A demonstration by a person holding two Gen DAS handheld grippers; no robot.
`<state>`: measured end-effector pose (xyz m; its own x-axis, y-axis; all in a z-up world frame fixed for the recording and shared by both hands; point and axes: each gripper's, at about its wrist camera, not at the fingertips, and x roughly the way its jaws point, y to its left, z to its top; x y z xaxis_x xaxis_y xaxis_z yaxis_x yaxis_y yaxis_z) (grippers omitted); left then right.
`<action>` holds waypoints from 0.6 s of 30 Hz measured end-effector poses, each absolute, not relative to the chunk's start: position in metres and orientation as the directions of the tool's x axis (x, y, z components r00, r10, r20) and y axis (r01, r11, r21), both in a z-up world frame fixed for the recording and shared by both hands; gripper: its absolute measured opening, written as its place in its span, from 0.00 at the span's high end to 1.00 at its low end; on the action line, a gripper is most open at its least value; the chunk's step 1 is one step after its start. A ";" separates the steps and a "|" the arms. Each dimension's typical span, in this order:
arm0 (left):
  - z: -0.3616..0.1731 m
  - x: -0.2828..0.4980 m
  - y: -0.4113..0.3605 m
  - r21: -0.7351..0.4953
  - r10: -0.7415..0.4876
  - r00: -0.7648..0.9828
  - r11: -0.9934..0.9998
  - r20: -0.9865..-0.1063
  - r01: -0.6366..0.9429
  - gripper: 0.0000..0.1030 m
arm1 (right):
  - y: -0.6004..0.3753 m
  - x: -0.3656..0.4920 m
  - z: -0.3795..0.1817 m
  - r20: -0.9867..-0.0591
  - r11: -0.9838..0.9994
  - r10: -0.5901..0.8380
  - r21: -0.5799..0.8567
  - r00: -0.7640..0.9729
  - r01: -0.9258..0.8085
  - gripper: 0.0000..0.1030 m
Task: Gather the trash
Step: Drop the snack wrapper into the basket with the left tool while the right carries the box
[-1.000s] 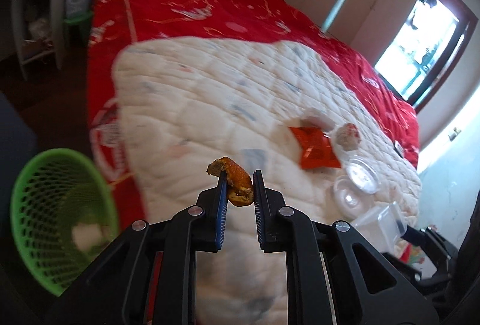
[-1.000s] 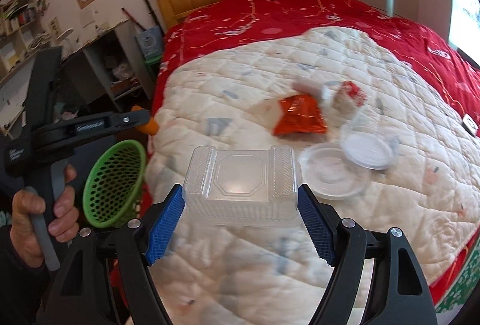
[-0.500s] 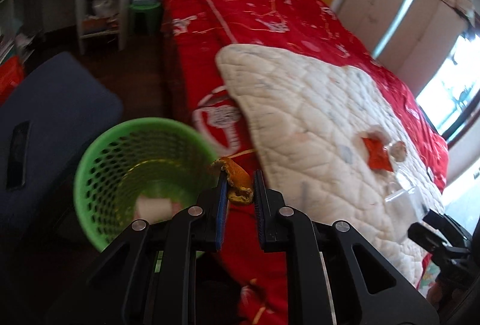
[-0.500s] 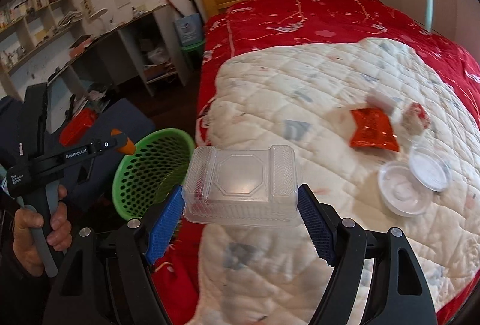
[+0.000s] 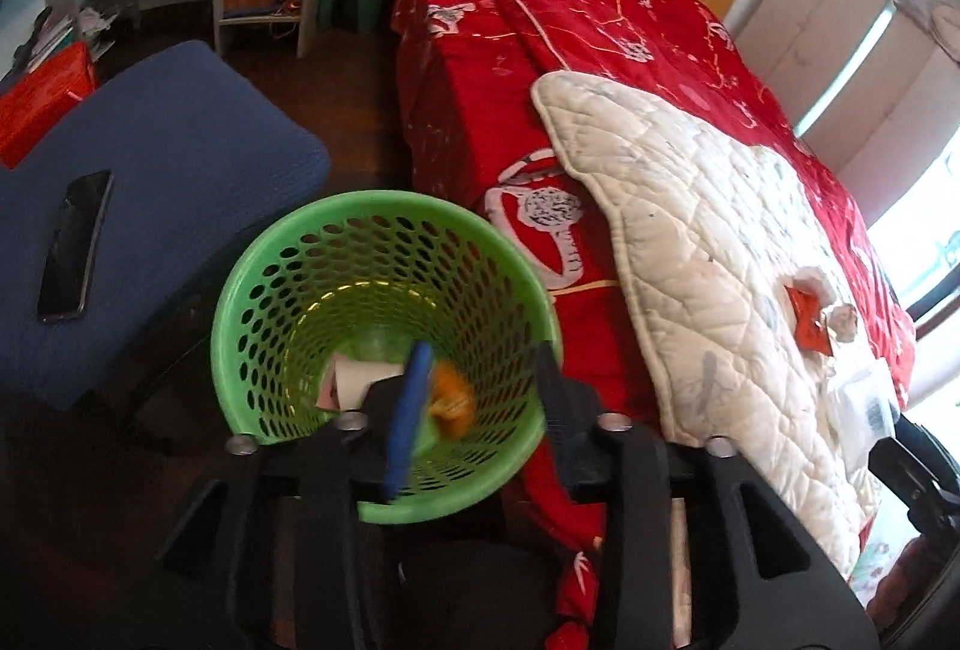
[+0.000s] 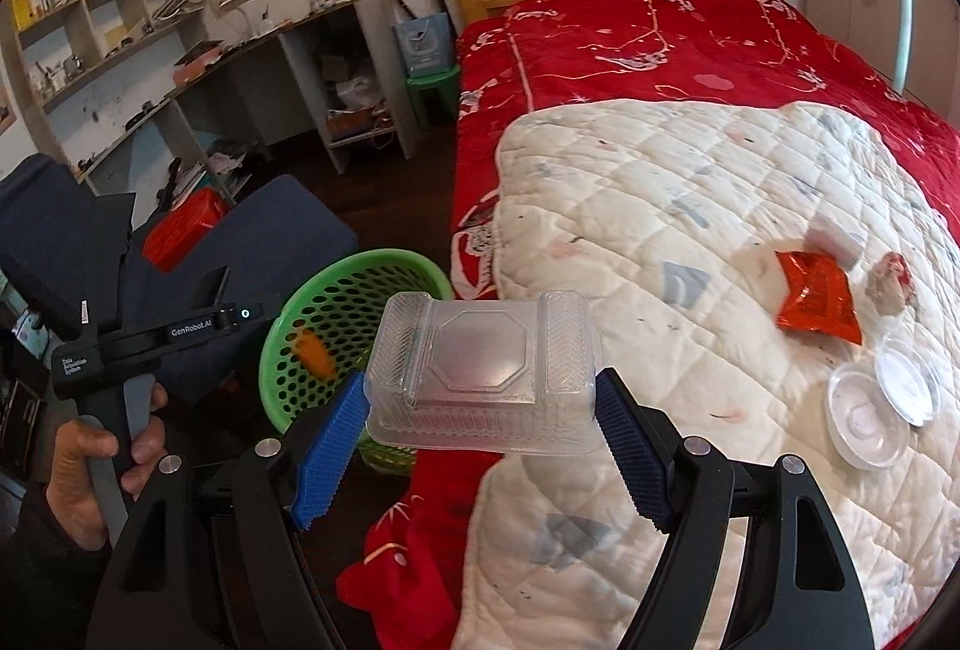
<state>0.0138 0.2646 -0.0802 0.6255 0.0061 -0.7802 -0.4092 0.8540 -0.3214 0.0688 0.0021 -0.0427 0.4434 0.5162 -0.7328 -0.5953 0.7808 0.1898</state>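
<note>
- Your left gripper (image 5: pixel 480 410) is spread over the green basket (image 5: pixel 384 212); the orange scrap (image 5: pixel 453 398) is dropping inside.
- Your right gripper (image 6: pixel 480 440) pinches the clear container (image 6: pixel 486 374) just beyond the quilt's (image 6: pixel 690 206) near edge; centre it over the basket, then let go.

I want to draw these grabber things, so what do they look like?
Each gripper is black plastic with two chunky arms, silver round bolts at the joints, and bumpy blue pads inside the fingers. Seen from the right gripper, the left gripper has a grey handle, white lettering reading GenRobot.AI, and a tiny glowing ring light. The person's bare hand comes out of a dark sleeve.
</note>
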 end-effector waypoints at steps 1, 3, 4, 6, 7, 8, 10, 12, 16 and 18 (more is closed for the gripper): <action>-0.081 0.012 0.266 -0.320 0.009 0.625 0.853 -0.780 -0.412 0.56 | 0.004 0.069 -0.043 -0.733 0.778 0.518 0.190 0.441 -0.598 0.28; -0.082 0.009 0.269 -0.321 0.011 0.622 0.849 -0.783 -0.419 0.56 | 0.012 0.069 -0.044 -0.735 0.770 0.523 0.192 0.431 -0.608 0.28; -0.083 0.007 0.271 -0.325 0.011 0.621 0.845 -0.784 -0.425 0.56 | 0.014 0.070 -0.045 -0.737 0.768 0.525 0.192 0.427 -0.611 0.28; -0.084 0.002 0.275 -0.329 0.013 0.618 0.837 -0.786 -0.437 0.56 | 0.022 0.070 -0.046 -0.740 0.760 0.528 0.192 0.417 -0.621 0.28; -0.085 0.000 0.276 -0.327 0.017 0.616 0.835 -0.788 -0.442 0.56 | 0.026 0.070 -0.047 -0.740 0.756 0.530 0.191 0.414 -0.626 0.28; -0.085 -0.002 0.277 -0.327 0.020 0.615 0.833 -0.788 -0.446 0.56 | 0.029 0.070 -0.047 -0.741 0.752 0.531 0.190 0.410 -0.631 0.28; -0.085 -0.008 0.280 -0.318 0.034 0.614 0.831 -0.789 -0.456 0.56 | 0.038 0.070 -0.048 -0.743 0.743 0.535 0.188 0.401 -0.643 0.28; -0.084 -0.014 0.284 -0.306 0.053 0.611 0.829 -0.790 -0.468 0.56 | 0.046 0.071 -0.049 -0.744 0.734 0.540 0.186 0.394 -0.654 0.28; -0.081 -0.027 0.292 -0.301 0.080 0.613 0.816 -0.786 -0.493 0.56 | 0.065 0.072 -0.053 -0.749 0.713 0.549 0.187 0.371 -0.676 0.28; -0.079 -0.034 0.295 -0.292 0.100 0.613 0.811 -0.784 -0.506 0.53 | 0.077 0.073 -0.057 -0.754 0.702 0.552 0.191 0.355 -0.686 0.28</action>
